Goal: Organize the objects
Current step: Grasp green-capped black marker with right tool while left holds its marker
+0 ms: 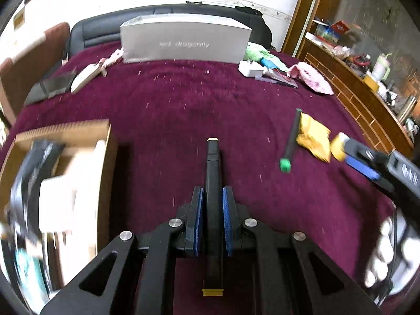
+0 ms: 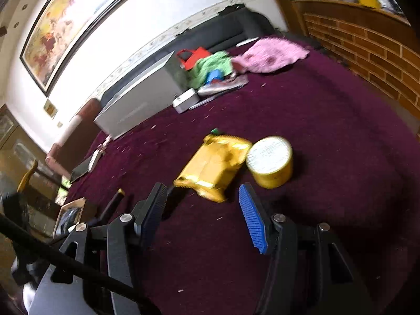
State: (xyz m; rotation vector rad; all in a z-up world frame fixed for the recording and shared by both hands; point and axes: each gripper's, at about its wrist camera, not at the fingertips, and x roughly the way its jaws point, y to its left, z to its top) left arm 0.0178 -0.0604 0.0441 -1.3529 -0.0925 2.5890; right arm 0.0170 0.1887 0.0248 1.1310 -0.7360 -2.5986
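Observation:
My left gripper [image 1: 212,202] is shut on a black marker pen [image 1: 213,162] with a yellow rear cap, held over the maroon bed cover [image 1: 199,110]. A brown cardboard box [image 1: 65,131] holding several things sits just to its left. A green-capped marker [image 1: 290,141], a yellow packet [image 1: 313,136] and a yellow tin [image 1: 340,144] lie to the right. My right gripper [image 2: 202,187] stands open just short of the yellow packet [image 2: 212,165]; its pads press on nothing. The yellow tin [image 2: 270,161] sits right of the packet.
A grey shoe box [image 1: 183,42] stands at the far side of the bed, with a white charger [image 1: 249,68], green cloth [image 2: 212,65] and pink cloth [image 1: 312,78] near it. A white remote [image 1: 84,77] lies far left. A cluttered wooden shelf [image 1: 367,99] borders the right.

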